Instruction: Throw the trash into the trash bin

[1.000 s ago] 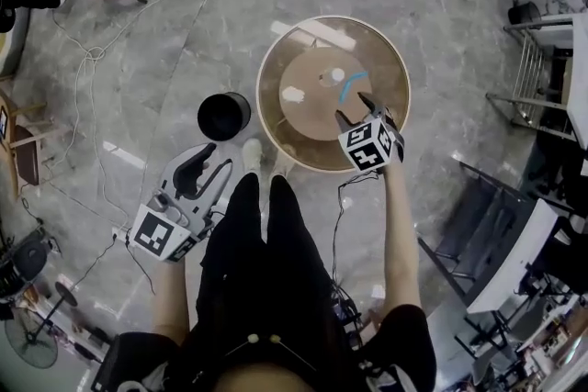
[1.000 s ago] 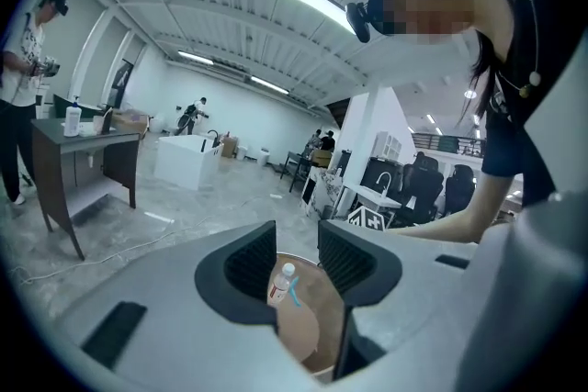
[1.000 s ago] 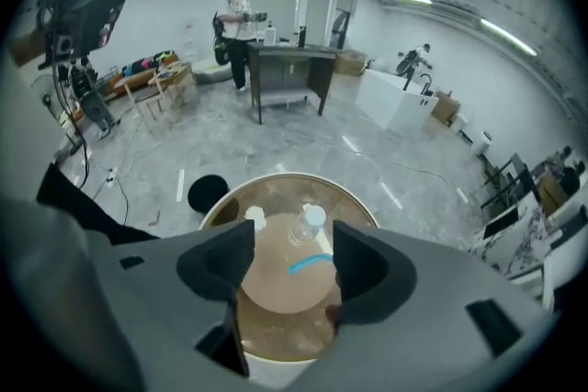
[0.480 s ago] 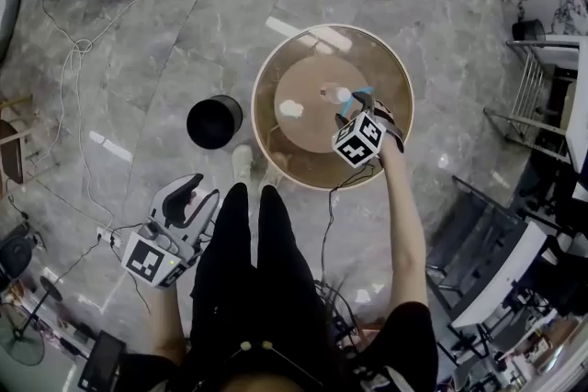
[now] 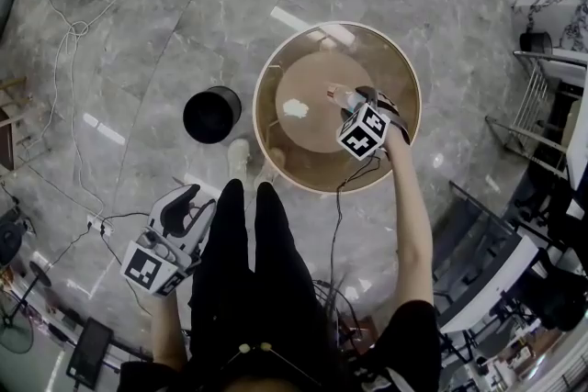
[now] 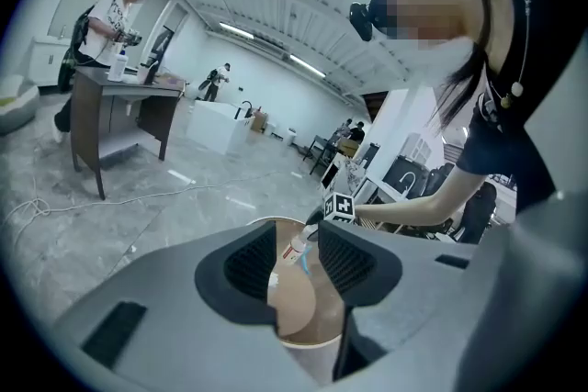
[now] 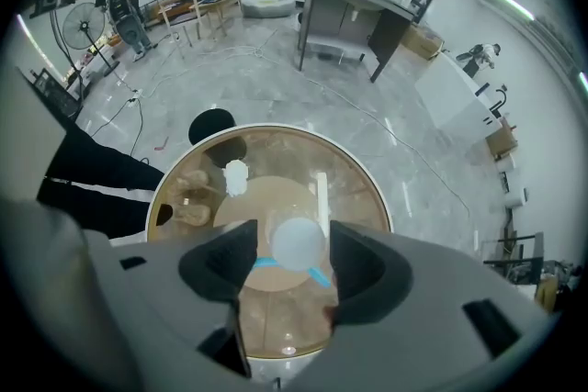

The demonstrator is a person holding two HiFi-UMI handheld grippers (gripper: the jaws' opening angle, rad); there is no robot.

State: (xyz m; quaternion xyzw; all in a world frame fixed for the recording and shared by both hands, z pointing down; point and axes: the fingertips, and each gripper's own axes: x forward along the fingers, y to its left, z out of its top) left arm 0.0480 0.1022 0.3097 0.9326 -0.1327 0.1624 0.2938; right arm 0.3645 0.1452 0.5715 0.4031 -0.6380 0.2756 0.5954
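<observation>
Right gripper [image 7: 292, 254] pointed steeply down over the table, and its jaws had just been closing. They stood apart on either side of the bottle [image 7: 296, 236]. A narrow gap showed at each side of the white cap, and I could not see either pad pressing on it.

1. Task item: the clear plastic bottle stood upright on the brown centre disc [image 5: 308, 83] of the round glass table [image 5: 390, 60]. A blue band showed on it just below the cap.
2. Second item: a crumpled white paper [image 5: 295, 109] lay on the same disc, apart from the bottle, toward the side of the table nearer the bin.
3. Bin: the black trash bin [image 5: 211, 114] stood on the grey marble floor [image 5: 165, 32] just beside the table's rim, on my left.
4. Left gripper [image 6: 295, 252]: I held it low beside my left leg, well apart from the table. Its jaws stood apart with nothing between them, and the table showed through the gap.
</observation>
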